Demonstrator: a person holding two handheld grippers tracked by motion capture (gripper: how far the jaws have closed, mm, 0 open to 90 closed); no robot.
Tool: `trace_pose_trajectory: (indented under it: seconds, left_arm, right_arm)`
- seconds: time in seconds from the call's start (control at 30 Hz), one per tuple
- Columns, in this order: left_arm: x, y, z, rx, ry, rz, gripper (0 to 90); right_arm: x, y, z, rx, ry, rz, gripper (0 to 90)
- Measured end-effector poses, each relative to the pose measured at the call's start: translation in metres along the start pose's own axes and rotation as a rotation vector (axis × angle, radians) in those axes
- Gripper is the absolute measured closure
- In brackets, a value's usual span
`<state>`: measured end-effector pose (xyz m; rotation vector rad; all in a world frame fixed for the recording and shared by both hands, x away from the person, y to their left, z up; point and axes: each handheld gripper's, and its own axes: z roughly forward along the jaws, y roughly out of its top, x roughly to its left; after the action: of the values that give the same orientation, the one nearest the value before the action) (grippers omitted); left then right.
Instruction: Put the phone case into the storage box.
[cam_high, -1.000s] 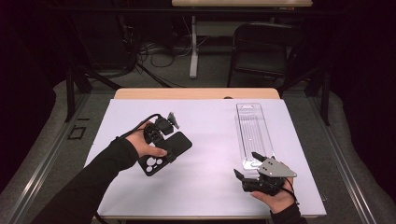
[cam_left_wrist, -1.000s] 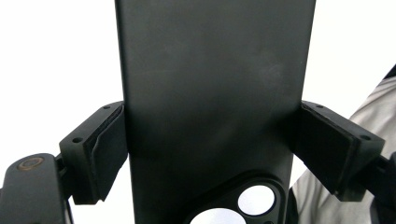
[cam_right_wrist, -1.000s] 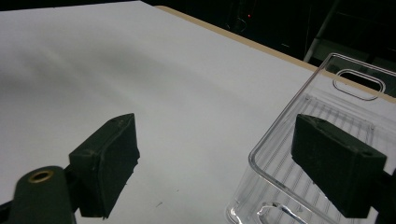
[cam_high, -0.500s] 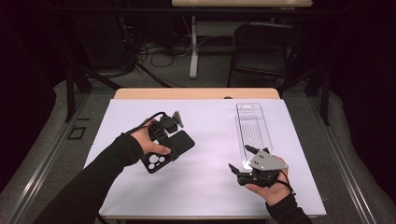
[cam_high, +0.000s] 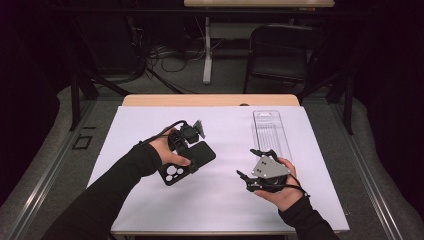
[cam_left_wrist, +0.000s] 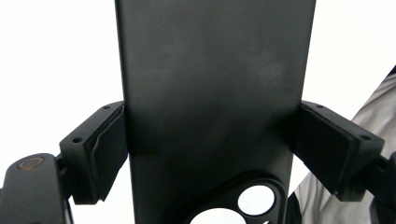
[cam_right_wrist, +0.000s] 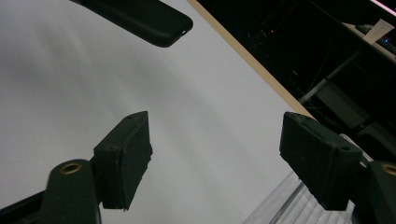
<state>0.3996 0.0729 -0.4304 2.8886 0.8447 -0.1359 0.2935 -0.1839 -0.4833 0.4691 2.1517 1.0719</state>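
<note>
A black phone case (cam_high: 189, 161) with camera cut-outs hangs just above the white table, tilted. My left gripper (cam_high: 186, 148) is shut on it. In the left gripper view the two pads (cam_left_wrist: 108, 145) press on the long edges of the case (cam_left_wrist: 215, 84). My right gripper (cam_high: 252, 169) hovers over the table's right half, near the front end of a clear plastic box (cam_high: 272, 131). In the right gripper view its jaws stand apart with only white table between them at the right gripper (cam_right_wrist: 217, 158); they have just been closing a little. The case's end (cam_right_wrist: 154, 18) shows at the top.
The white sheet (cam_high: 220, 205) covers the table, with a wooden edge (cam_high: 210, 100) at the far side. The clear box (cam_right_wrist: 285, 207) lies lengthwise at the right. A black chair (cam_high: 285, 50) and cables stand beyond the table.
The left hand has carried the phone case a little to the right. The right hand has lifted off the table and drifted left, toward the middle.
</note>
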Motion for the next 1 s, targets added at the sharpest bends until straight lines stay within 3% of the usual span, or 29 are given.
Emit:
trace_pose_trajectory:
  seconds: [0.2, 0.43, 0.5, 0.53, 0.63, 0.67, 0.8, 0.83, 1.0]
  left_arm:
    - [-0.004, 0.005, 0.001, 0.014, -0.002, 0.020, 14.3]
    - [-0.006, 0.008, 0.003, 0.018, -0.004, 0.026, 14.3]
    - [-0.006, 0.008, 0.004, 0.021, -0.005, 0.025, 14.3]
    - [-0.006, 0.008, 0.004, 0.022, -0.005, 0.027, 14.3]
    - [-0.006, 0.009, 0.005, 0.024, -0.003, 0.025, 14.3]
    - [-0.006, 0.009, 0.005, 0.030, -0.004, 0.029, 14.3]
    - [-0.006, 0.010, 0.007, 0.030, -0.006, 0.031, 14.2]
    - [-0.006, 0.010, 0.007, 0.034, -0.006, 0.033, 14.3]
    - [-0.007, 0.012, 0.009, 0.041, -0.007, 0.035, 14.2]
  right_arm:
    - [0.002, 0.007, 0.004, 0.011, 0.009, -0.071, 30.0]
    - [0.004, 0.013, 0.007, 0.032, 0.029, -0.116, 36.0]
    - [0.005, 0.015, 0.008, 0.040, 0.029, -0.141, 37.3]
    - [0.007, 0.017, 0.009, 0.050, 0.019, -0.184, 38.2]
    - [0.008, 0.018, 0.010, 0.047, 0.010, -0.215, 39.8]
    - [0.010, 0.020, 0.010, 0.055, 0.005, -0.250, 41.0]
    - [0.013, 0.022, 0.011, 0.058, -0.005, -0.293, 42.7]
    - [0.014, 0.022, 0.012, 0.069, -0.003, -0.323, 46.5]
    - [0.018, 0.023, 0.015, 0.084, 0.006, -0.355, 46.4]
